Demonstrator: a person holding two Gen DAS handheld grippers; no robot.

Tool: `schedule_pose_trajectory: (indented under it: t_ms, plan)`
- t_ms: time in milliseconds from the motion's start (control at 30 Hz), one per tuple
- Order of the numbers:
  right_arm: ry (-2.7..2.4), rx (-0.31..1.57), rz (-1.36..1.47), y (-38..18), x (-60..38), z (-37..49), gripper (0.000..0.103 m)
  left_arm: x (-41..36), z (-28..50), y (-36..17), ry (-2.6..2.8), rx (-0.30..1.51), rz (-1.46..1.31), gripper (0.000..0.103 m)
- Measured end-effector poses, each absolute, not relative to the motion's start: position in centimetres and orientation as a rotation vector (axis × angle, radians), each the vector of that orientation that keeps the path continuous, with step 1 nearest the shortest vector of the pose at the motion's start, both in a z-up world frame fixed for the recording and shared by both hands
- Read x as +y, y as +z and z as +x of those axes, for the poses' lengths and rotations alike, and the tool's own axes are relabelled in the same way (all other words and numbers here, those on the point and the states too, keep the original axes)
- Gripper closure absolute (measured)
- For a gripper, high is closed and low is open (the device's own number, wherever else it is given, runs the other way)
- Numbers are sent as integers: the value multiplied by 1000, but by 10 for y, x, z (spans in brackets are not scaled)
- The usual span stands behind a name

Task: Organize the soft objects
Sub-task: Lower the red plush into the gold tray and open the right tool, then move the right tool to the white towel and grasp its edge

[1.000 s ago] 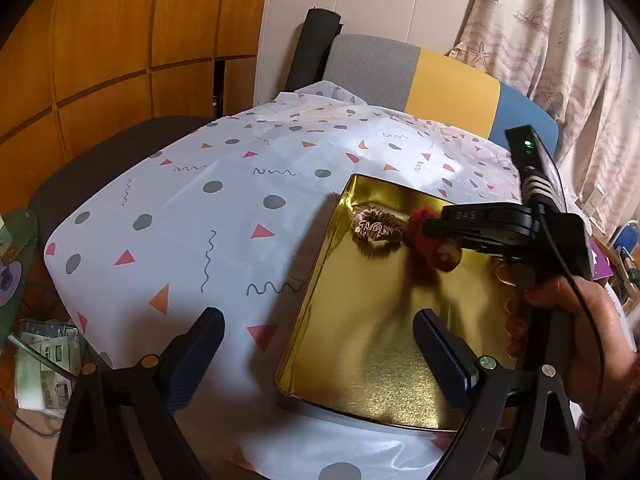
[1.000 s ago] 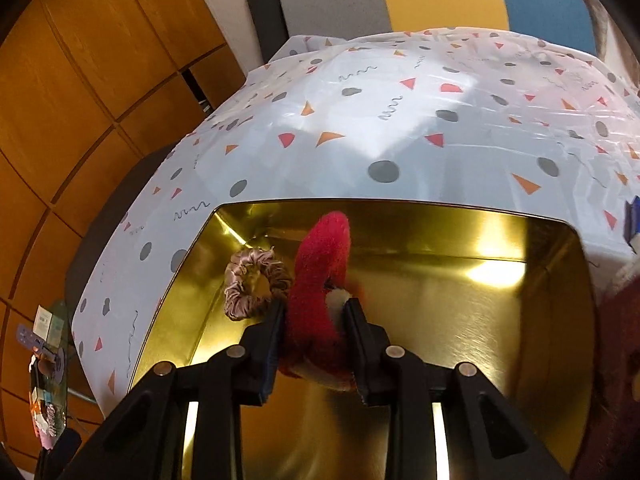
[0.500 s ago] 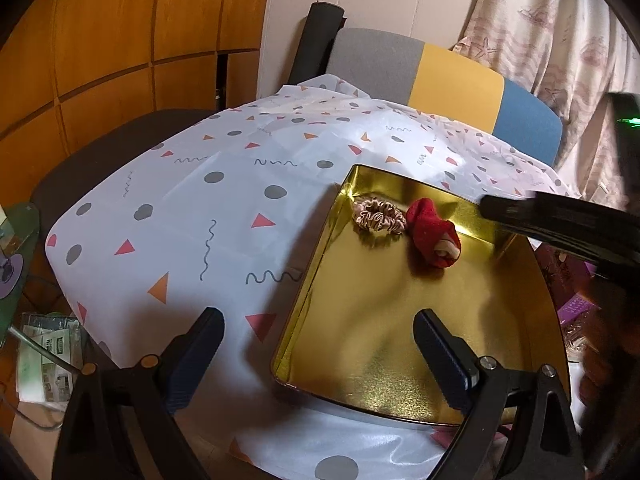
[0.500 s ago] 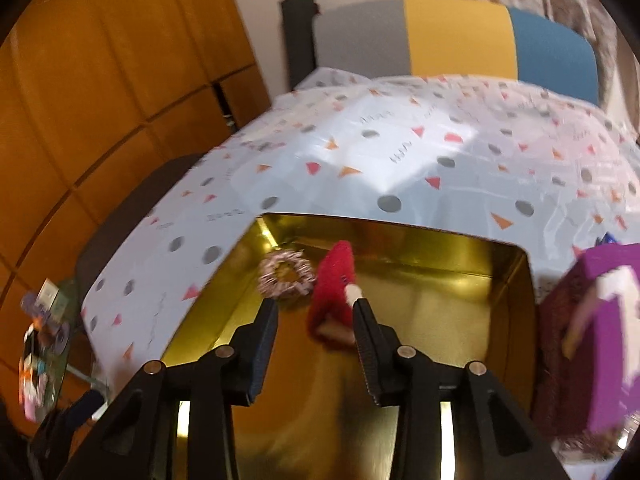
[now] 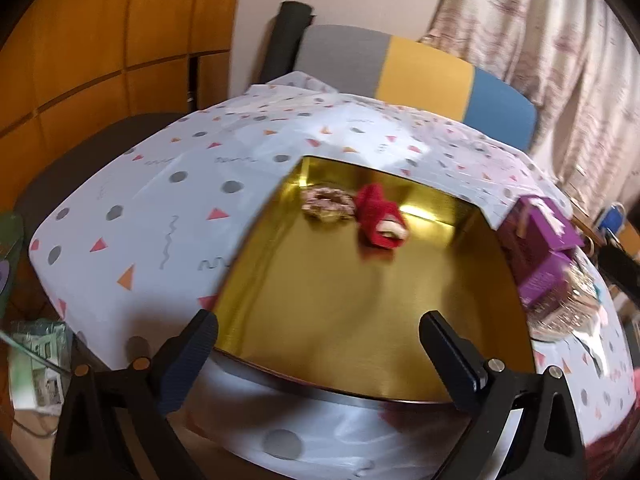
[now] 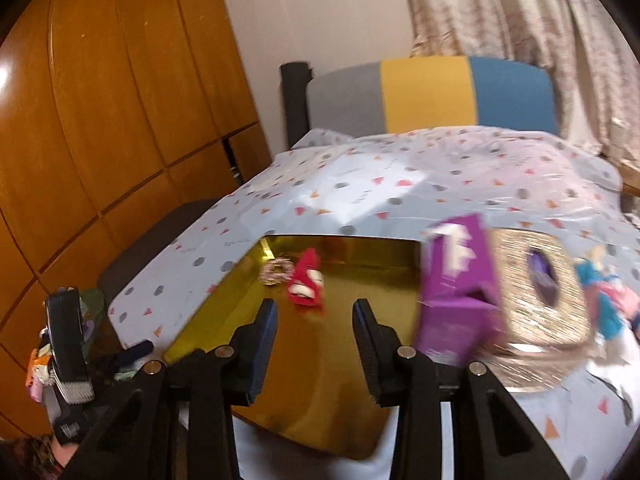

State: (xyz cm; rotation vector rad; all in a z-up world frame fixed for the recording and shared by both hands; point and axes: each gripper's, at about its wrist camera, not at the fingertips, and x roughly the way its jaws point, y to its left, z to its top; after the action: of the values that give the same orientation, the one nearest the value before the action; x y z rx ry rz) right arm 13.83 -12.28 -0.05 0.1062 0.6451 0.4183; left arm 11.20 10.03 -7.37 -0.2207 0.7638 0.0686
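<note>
A gold tray [image 5: 320,320] lies on the patterned tablecloth [image 5: 160,208]. In its far left corner lie a pink scrunchie [image 5: 328,202] and a red felt toy [image 5: 378,216], side by side; both also show in the right wrist view, the scrunchie [image 6: 276,273] and the toy [image 6: 306,282]. My left gripper [image 5: 318,354] is open and empty over the tray's near edge. My right gripper [image 6: 315,330] is open and empty, pulled back above the tray's near part, apart from the toy.
A purple box [image 6: 460,280] and a glittery gold item [image 6: 540,300] stand right of the tray. A blue and pink soft item [image 6: 608,300] lies further right. A grey, yellow and blue chair back [image 6: 432,96] stands behind the table. Wooden panels are on the left.
My right gripper opened, left the red toy in the tray beside the scrunchie, and drew back and up. The left gripper shifted slightly towards the tray.
</note>
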Motion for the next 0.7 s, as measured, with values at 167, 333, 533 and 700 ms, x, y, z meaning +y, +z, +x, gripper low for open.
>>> schedule_pose_trajectory:
  t_ms: [167, 333, 533, 700]
  plan:
    - [301, 644, 122, -11, -177, 105, 64, 68, 108, -67, -21, 755, -198, 1]
    - [193, 683, 192, -34, -229, 84, 64, 30, 101, -61, -121, 759, -156, 0]
    - [22, 780, 260, -78, -296, 68, 64, -18, 90, -56, -240, 758, -78, 0]
    - [-88, 820, 319, -103, -343, 58, 64, -45, 85, -54, -310, 767, -45, 0]
